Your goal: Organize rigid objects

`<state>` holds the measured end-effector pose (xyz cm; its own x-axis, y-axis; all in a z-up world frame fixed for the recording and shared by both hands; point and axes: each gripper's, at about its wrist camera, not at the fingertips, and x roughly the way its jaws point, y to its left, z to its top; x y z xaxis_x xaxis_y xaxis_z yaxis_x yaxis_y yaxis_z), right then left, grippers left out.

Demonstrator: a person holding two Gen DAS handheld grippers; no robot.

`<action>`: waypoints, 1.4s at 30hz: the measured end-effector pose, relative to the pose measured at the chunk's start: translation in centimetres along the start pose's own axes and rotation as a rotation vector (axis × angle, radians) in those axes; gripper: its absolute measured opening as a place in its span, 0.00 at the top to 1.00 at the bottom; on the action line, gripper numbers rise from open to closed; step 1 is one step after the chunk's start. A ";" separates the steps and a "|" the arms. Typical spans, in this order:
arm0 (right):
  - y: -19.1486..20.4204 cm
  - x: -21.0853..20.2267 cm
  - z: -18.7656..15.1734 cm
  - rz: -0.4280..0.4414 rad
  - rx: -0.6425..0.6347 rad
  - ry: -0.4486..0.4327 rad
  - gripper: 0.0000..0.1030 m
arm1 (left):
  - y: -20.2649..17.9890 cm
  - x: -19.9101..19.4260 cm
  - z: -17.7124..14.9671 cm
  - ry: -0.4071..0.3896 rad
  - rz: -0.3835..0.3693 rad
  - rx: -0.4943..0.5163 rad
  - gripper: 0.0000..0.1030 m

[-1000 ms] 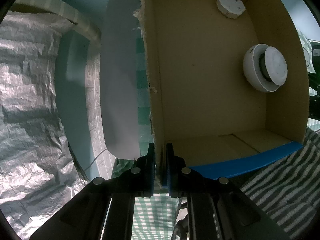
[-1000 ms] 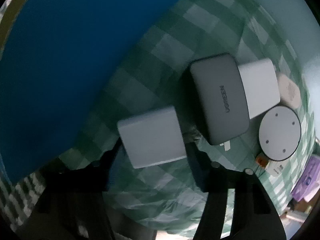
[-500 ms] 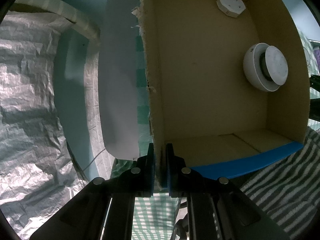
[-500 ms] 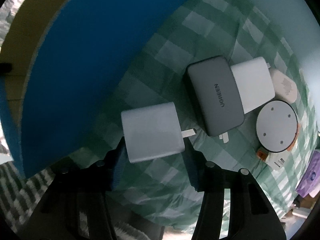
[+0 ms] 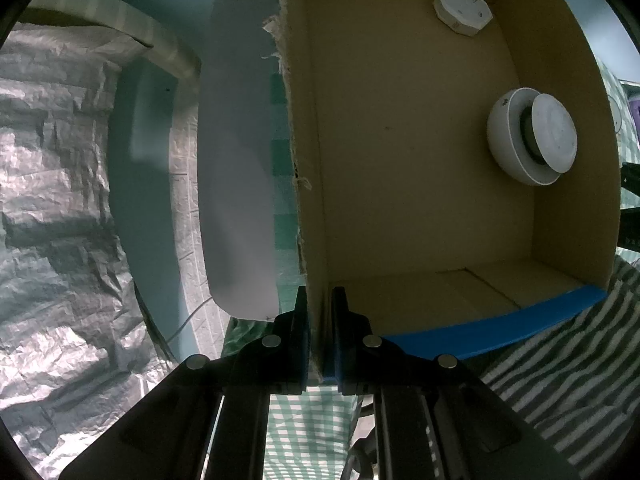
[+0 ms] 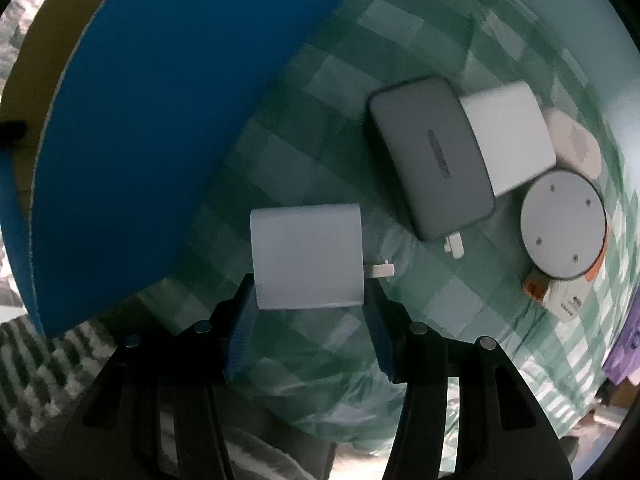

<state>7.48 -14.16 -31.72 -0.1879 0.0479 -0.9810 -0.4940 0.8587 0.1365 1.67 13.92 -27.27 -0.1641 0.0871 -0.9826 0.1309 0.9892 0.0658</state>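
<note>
In the left wrist view my left gripper is shut on the near torn wall of the cardboard box, which has blue outer faces. Inside the box lie a white octagonal device and a round white device. In the right wrist view my right gripper is shut on a white plug charger, its blue pads on two opposite sides. The charger hangs a little above the green checked cloth, beside the box's blue outer side.
On the cloth to the right lie a grey power brick, a white cube charger, a beige item, a round white disc and an orange-and-white item. Crinkled silver foil lies left of the box, striped fabric near it.
The right gripper's jaws have closed onto the white charger and raised it off the cloth, drifting toward the blue box. The left gripper has kept its hold on the box wall.
</note>
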 end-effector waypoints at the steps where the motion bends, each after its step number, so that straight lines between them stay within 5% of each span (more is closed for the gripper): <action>1: -0.4 -0.1 -0.3 0.010 0.008 -0.001 0.49 | 0.0 0.0 0.0 0.001 0.000 0.001 0.91; 15: 1.3 -2.1 0.4 -0.022 -0.041 -0.085 0.34 | 0.0 0.2 -0.2 0.009 0.002 0.008 0.91; 26: 4.3 -2.6 0.8 -0.107 -0.137 -0.100 0.34 | 0.2 0.6 -0.1 0.010 -0.003 0.006 0.91; 34: 1.0 -4.1 0.4 0.036 0.108 -0.071 0.34 | 0.0 0.7 -0.3 0.011 0.002 0.015 0.91; 42: 0.7 -0.7 1.1 0.038 0.229 -0.018 0.34 | -0.1 0.7 -0.3 0.014 0.002 0.022 0.91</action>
<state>8.21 -12.98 -31.08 -0.1865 0.0894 -0.9784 -0.2810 0.9494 0.1403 1.24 13.92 -27.89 -0.1773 0.0912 -0.9799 0.1526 0.9862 0.0641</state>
